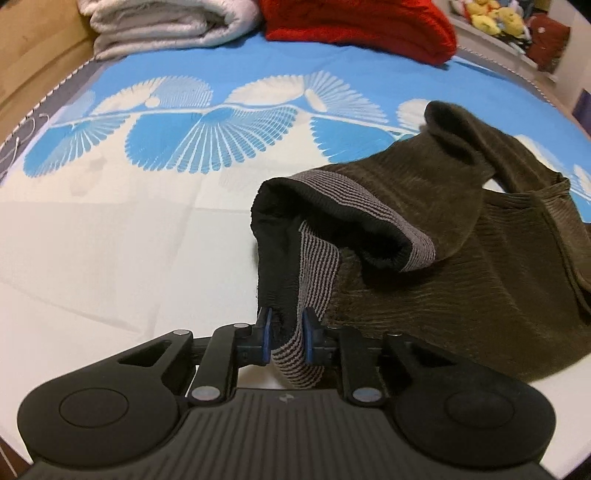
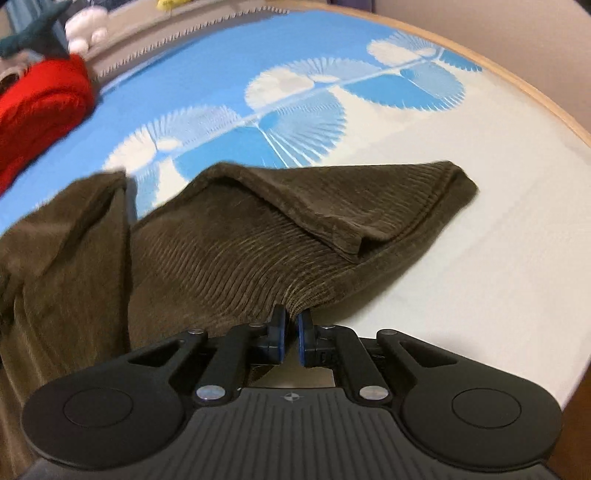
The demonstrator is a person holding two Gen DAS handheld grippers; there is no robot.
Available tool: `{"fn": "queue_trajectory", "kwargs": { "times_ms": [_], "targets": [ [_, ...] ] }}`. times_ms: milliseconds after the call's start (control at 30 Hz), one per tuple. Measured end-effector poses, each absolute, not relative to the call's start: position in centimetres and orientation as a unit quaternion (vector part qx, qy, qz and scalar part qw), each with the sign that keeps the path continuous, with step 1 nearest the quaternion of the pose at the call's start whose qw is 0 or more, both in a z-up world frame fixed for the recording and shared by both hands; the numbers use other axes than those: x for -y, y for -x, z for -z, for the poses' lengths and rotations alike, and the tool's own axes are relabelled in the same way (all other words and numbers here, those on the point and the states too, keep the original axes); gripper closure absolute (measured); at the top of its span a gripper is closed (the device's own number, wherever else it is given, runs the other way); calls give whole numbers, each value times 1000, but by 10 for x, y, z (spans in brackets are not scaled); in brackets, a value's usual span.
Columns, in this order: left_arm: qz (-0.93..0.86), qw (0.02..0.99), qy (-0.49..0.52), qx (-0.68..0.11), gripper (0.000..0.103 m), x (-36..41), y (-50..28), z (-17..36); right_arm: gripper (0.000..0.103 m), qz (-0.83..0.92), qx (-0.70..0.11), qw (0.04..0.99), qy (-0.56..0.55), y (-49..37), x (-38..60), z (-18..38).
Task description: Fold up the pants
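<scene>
Dark olive-brown corduroy pants (image 1: pixel 461 266) lying rumpled on blue-and-white fan-print bedsheet (image 1: pixel 147 229), L gripper (image 1: pixel 287 334) clamped on grey-striped elastic waistband (image 1: pixel 314 273), lifted, R gripper (image 2: pixel 290 330) pinching corduroy edge, folded red knit blanket (image 1: pixel 362 26) & white quilt (image 1: pixel 166 26) at far end.

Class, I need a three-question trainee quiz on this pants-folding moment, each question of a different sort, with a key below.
1. True or false: the left gripper is shut on the striped waistband of the brown pants.
2. Multiple choice: what does the right gripper pinch? A) the red blanket B) the ribbed brown fabric of the pants C) the bedsheet
3. Fill in: the folded item beside the white blanket at the far end of the bed is coloured ____.

Key: 1 true; 2 B; 3 red, the red blanket.
</scene>
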State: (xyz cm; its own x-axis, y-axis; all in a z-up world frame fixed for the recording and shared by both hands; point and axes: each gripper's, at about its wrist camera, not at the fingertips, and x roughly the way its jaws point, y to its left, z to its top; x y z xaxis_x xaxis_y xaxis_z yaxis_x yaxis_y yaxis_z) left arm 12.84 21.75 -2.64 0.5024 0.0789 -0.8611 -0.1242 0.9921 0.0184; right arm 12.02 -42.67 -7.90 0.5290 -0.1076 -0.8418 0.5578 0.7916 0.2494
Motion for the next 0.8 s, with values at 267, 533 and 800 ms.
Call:
{"fn": "queue_trajectory", "kwargs": {
  "times_ms": [267,533,800],
  "targets": [
    [-55,822,-49,-564,85,-215,-91,26,97,97,-547,809,-190,-92,422,89],
    [-54,835,-48,-545,68,-220,-89,9,89,-31,-517,845,-131,-75,426,75],
    [-69,852,-36,-517,60,-194,-127,-14,66,34,-395,897,-194,-42,487,58]
  ]
}}
